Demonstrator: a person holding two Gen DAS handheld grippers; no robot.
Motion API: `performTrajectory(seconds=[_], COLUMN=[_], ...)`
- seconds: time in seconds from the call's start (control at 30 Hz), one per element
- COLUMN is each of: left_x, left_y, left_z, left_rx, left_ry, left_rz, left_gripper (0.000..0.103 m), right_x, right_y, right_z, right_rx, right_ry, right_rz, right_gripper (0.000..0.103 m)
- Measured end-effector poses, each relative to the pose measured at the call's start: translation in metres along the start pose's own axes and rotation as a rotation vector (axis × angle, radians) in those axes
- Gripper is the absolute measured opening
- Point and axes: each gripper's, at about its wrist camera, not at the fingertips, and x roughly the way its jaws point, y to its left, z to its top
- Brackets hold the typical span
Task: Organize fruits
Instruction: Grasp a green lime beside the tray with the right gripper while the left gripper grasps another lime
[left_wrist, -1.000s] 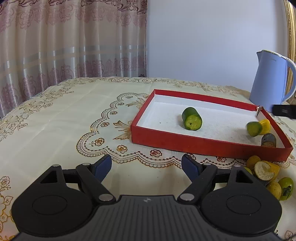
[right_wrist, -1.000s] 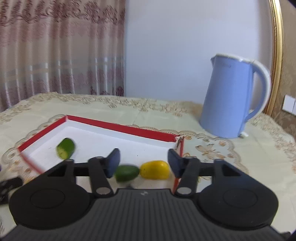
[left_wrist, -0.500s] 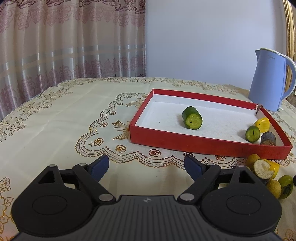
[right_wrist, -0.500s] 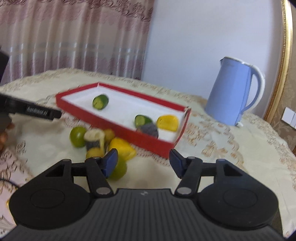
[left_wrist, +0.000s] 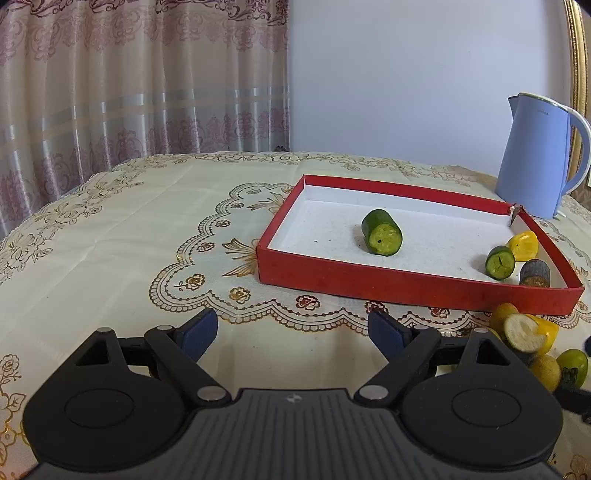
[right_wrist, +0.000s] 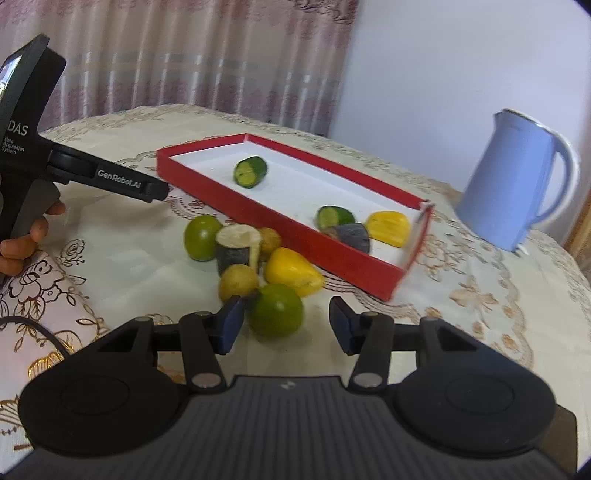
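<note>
Left gripper (left_wrist: 291, 332) jaws wide, empty; right gripper (right_wrist: 286, 325) jaws closing, pitched downward.

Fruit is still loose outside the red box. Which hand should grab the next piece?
Right. Its tool is closing around the green fruit in the pile; the left tool sits open over bare tablecloth.

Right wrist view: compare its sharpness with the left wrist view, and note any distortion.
Right wrist view: softer, the green lime and red box slightly smeared. Left wrist view: crisp on the cucumber piece. Both: fisheye bending, the curtain and kettle leaning near the edges.
</note>
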Motion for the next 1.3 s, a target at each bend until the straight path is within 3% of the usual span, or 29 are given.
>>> performTrajectory(seconds=[0.07,0.1,0.33,0.43,0.6,0.77,0.9,1.03,1.1,1.23,1.3], left_x=[0.000,0.000,-0.001,-0.007,-0.024,-0.030,-0.031,-0.025,-0.021,-0.016,-0.015], left_y=[0.000,0.000,0.000,0.002,-0.012,-0.039,-0.052,-0.060,-0.061,-0.059,-0.056], left_z=[0.000,0.000,-0.001,-0.002,-0.007,-0.015,-0.018,-0.020,-0.020,-0.020,-0.020], left_rx=[0.000,0.000,0.007,0.028,0.184,0.425,0.522,0.556,0.557,0.542,0.516], left_ry=[0.000,0.000,-0.010,-0.030,-0.067,-0.102,-0.111,-0.083,-0.063,-0.004,0.004], left_rz=[0.000,-0.001,-0.023,-0.130,-0.310,-0.328,-0.386,-0.388,-0.394,-0.409,-0.416], left_gripper=[0.089,0.089,0.089,0.089,0.089,0.089,0.089,0.089,0.084,0.048,0.043], right_x=[0.006,0.006,-0.008,-0.014,-0.015,-0.016,-0.015,-0.015,-0.015,-0.015,-0.015], right_y=[-0.001,-0.001,-0.013,-0.027,-0.033,-0.031,-0.035,-0.032,-0.032,-0.032,-0.033], right_z=[0.000,-0.001,-0.012,-0.020,-0.022,-0.022,-0.023,-0.022,-0.022,-0.022,-0.022], right_rx=[0.004,0.006,0.116,0.222,0.253,0.247,0.268,0.253,0.255,0.261,0.259], right_ry=[0.029,0.033,-0.008,-0.036,-0.049,-0.053,-0.054,-0.051,-0.052,-0.052,-0.052], right_rz=[0.002,-0.003,-0.058,-0.092,-0.115,-0.107,-0.090,-0.092,-0.090,-0.089,-0.092], right_gripper=[0.033,0.032,0.032,0.032,0.032,0.032,0.032,0.032,0.032,0.032,0.032])
